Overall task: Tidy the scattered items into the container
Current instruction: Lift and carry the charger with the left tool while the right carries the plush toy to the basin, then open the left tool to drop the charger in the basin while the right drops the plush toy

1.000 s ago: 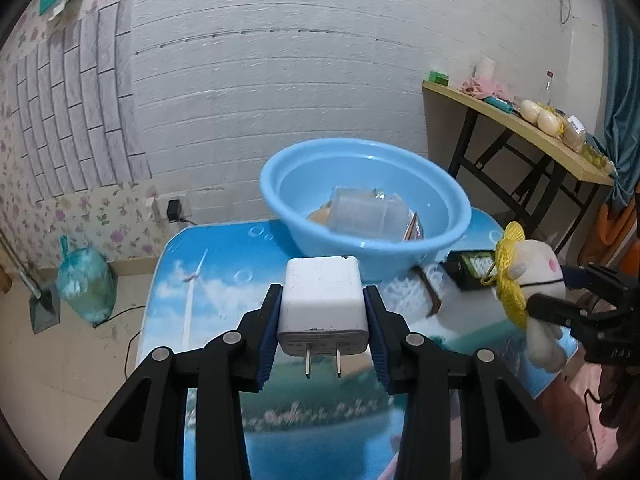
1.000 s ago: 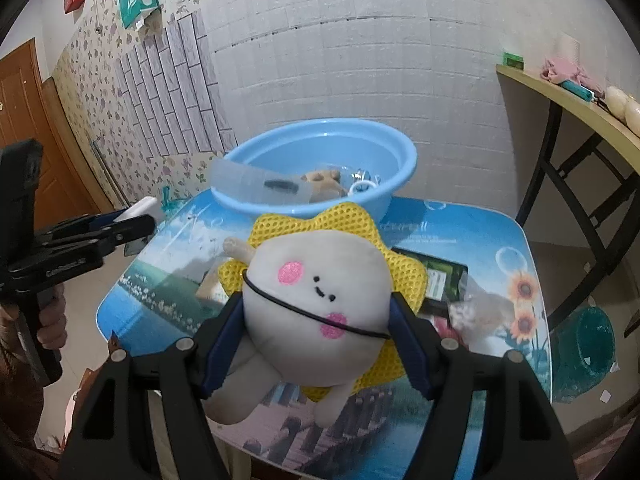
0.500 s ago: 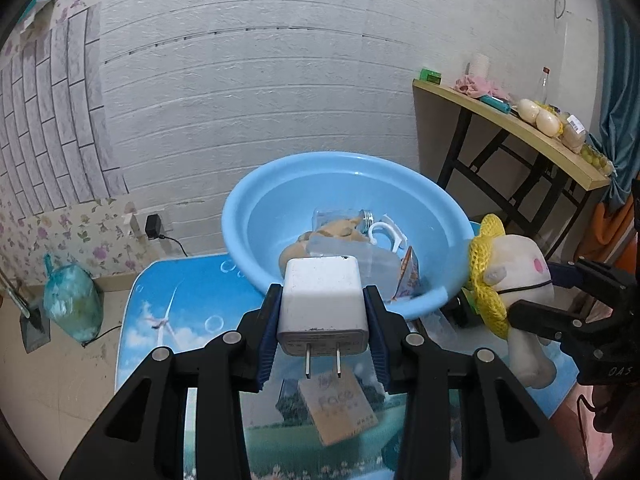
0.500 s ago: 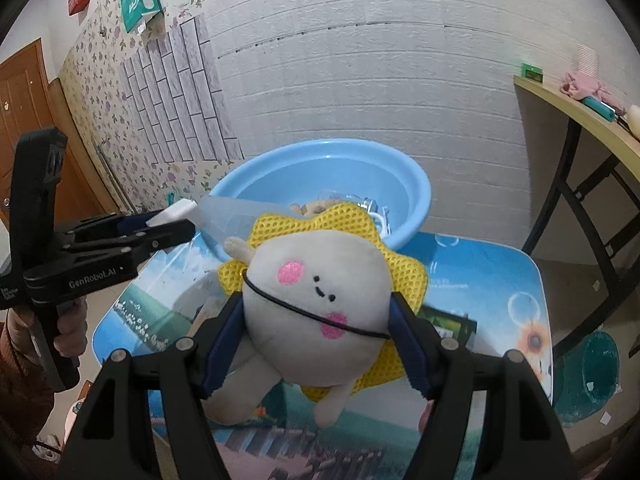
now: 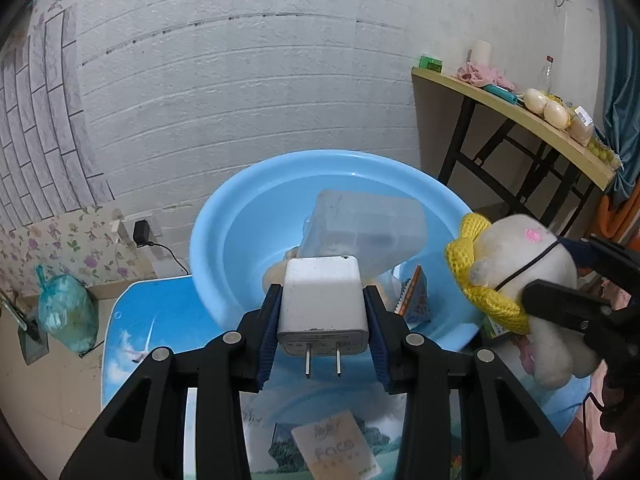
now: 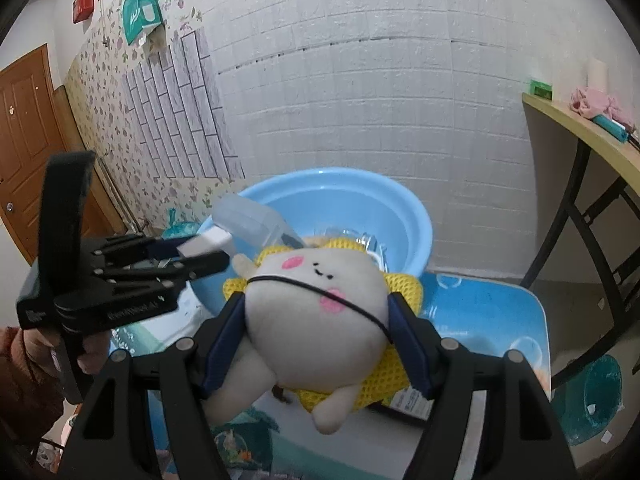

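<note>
My left gripper [image 5: 322, 312] is shut on a white plug charger [image 5: 322, 304], prongs toward the camera, held over the near rim of the blue basin [image 5: 224, 216]. It also shows in the right wrist view [image 6: 208, 248]. My right gripper [image 6: 316, 312] is shut on a white plush toy [image 6: 312, 316] with a yellow knitted collar, just right of the basin [image 6: 404, 204]. The toy also shows in the left wrist view [image 5: 524, 276]. The basin holds a clear plastic box [image 5: 364, 232] and several small items.
The basin stands on a small table with a blue landscape print [image 5: 136, 332]. A tan card [image 5: 336, 448] lies on it near me, and a packet [image 6: 408, 400] under the toy. A wooden side table [image 5: 516, 116] with clutter stands at the right. A white brick wall is behind.
Both grippers have moved forward toward the basin with their loads. The charger is now over the near rim and the plush toy has tilted and come close to the basin's right side.
</note>
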Demonstrator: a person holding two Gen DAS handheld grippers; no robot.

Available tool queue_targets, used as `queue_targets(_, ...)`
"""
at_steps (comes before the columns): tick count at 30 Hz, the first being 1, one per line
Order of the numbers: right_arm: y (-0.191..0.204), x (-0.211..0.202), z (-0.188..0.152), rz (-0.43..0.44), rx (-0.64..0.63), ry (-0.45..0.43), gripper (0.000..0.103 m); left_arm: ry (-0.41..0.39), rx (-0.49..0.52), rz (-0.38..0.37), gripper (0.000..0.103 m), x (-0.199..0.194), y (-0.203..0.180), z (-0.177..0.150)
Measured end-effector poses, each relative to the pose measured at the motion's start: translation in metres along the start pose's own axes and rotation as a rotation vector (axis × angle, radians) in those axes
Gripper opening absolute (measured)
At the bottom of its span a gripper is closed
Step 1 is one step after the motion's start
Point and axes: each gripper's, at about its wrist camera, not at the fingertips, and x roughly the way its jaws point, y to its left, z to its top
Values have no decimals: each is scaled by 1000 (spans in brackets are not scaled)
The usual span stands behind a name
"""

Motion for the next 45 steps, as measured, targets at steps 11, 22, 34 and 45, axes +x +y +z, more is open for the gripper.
queue_targets(11,-3,30,14,19,-4,-16,70,20,10,14,39,20,-1,-3)
queue_targets(22,-4,61,17,-4,2,10,72,16,17,35,39,18,0,-4)
queue_targets(34,-4,34,23,-59,23,-76,74,-15,-7,77,40,-10,12,-12)
queue_targets(45,-17,1,-5,-124,36,-54,75,-26,-57,118,64,-43,24,-41)
